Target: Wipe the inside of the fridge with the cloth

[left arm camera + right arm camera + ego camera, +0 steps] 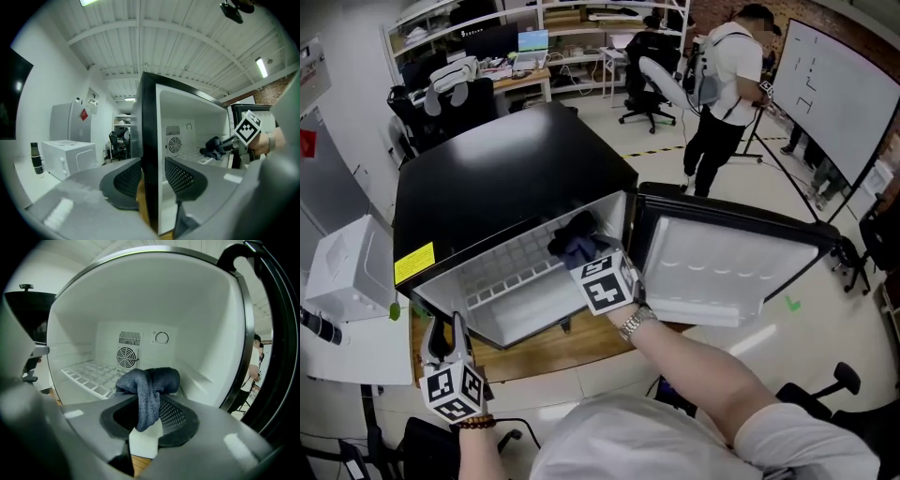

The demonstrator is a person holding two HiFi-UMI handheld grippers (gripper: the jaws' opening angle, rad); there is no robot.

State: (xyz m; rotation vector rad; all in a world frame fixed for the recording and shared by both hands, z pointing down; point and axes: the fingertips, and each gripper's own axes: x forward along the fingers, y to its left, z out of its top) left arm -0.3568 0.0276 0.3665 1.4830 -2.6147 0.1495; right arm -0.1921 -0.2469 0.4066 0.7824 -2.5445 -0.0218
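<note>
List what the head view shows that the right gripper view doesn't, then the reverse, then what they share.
Head view only: the fridge's black top, its yellow label, the whiteboard. Right gripper view only: the fan grille and dial on the back wall. Both: the dark cloth clamped in the right gripper, the wire shelf.

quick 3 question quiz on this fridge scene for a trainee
1. What does the right gripper hold? A sponge, B cloth, C bottle.
2. True or false: the fridge door is shut.
3. Fill in: the left gripper clamps the front edge of the fridge's side ___.

Key: 1 B. 2 false, the door stands open. 3 wall.
</note>
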